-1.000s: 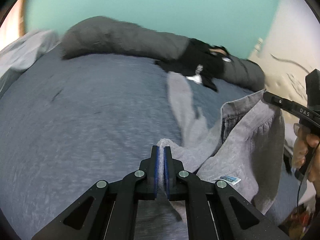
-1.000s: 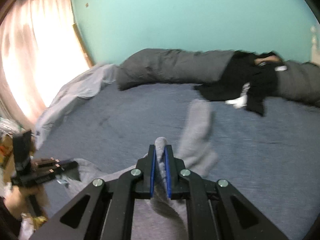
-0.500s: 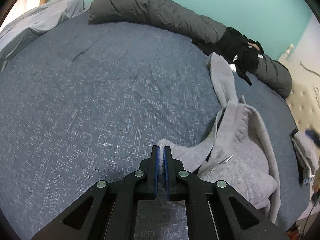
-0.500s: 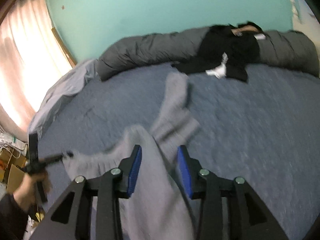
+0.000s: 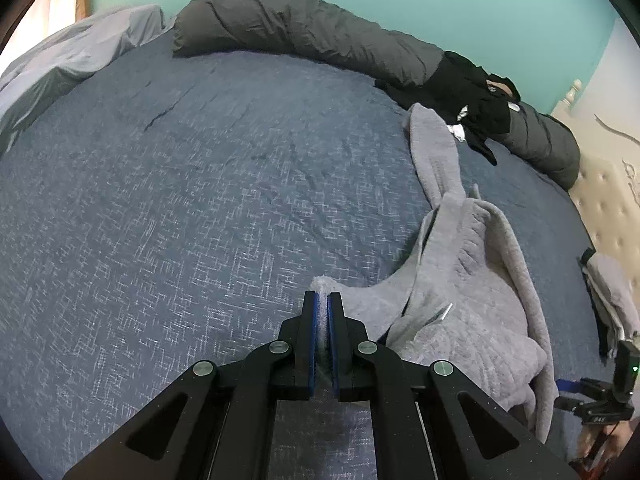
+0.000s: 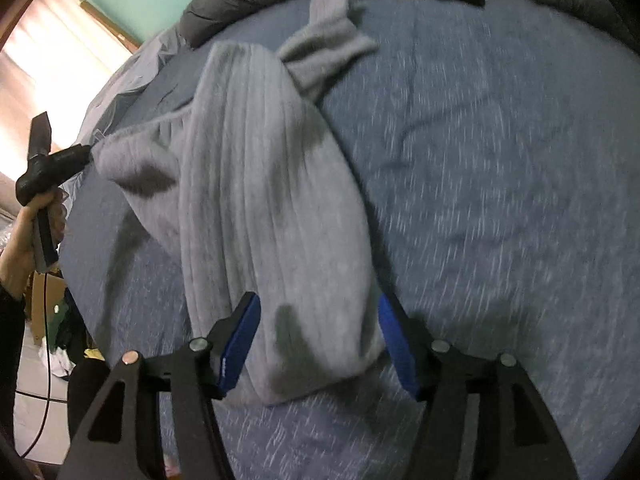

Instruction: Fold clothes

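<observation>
Between left fingers [image 5: 323, 308], sweater [image 5: 460, 300] edge.

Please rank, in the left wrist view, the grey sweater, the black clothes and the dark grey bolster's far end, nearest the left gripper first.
1. Grey sweater, pinched in the left gripper.
2. Black clothes, far right, on the bolster.
3. Bolster's far end, upper left, by the wall.

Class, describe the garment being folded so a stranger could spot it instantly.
Start at the blue bed cover. Near its right side lies the grey ribbed sweater, one sleeve stretched toward the dark bolster. Unlike the black clothes heaped there, it is pale, fuzzy and spread out.
</observation>
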A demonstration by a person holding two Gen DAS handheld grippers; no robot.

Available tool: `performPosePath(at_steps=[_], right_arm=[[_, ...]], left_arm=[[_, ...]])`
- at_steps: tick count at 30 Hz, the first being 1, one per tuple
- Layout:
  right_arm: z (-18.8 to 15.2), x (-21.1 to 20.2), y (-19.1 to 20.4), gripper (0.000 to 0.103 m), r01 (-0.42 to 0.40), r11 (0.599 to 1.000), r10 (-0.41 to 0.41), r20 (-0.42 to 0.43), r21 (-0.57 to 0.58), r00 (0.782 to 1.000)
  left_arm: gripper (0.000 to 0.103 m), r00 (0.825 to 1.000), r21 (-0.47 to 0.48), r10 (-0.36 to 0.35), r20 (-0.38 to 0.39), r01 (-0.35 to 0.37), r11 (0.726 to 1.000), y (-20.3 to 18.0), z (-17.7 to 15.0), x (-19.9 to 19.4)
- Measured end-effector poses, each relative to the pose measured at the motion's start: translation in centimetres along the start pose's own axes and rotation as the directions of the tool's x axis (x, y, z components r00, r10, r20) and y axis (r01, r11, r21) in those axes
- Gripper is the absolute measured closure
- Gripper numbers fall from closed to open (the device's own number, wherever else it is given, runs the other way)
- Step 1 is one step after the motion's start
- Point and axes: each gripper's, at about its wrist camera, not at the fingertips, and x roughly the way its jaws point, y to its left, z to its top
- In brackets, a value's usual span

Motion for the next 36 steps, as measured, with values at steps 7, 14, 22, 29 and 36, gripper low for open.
performPosePath(at_steps=[7, 14, 22, 29, 36], right_arm=[[-1.2, 1.6, -0.7, 0.066, -0.025, 0.999, 0.027, -0.070, 0.034, 0.997], [2.0, -1.8, 0.1, 0.094, 0.016, 1.000, -0.015, 0.079, -0.015, 0.997], [12.0, -10.0, 3.0, 0.095, 0.100, 0.993, -0.071, 0.350, -0.065, 0.934], [19.3, -14.5, 9.0, 0.095, 0.190, 0.966, -0.090, 0.459, -0.177, 0.884], [20.5, -9.3, 9.1, 0.095, 0.288, 0.939, -0.201, 0.379, -0.189, 0.903]], left_arm=[[0.098, 1.000, 0.020, -0.003, 0.008, 0.002, 1.000, -0.7, -0.3, -0.9], [0.098, 1.000, 0.035, -0.006, 0.029, 0.005, 0.999, -0.6, -0.5, -1.5], [0.102, 0.995, 0.008, -0.010, 0.099, 0.009, 1.000, 0.7, 0.1, -3.4], [0.103, 0.989, -0.024, -0.014, 0.144, 0.017, 1.000, 2.2, 2.1, -5.7], [0.103, 0.993, 0.006, -0.112, 0.023, 0.112, 0.994, 0.0, -0.2, -2.1]])
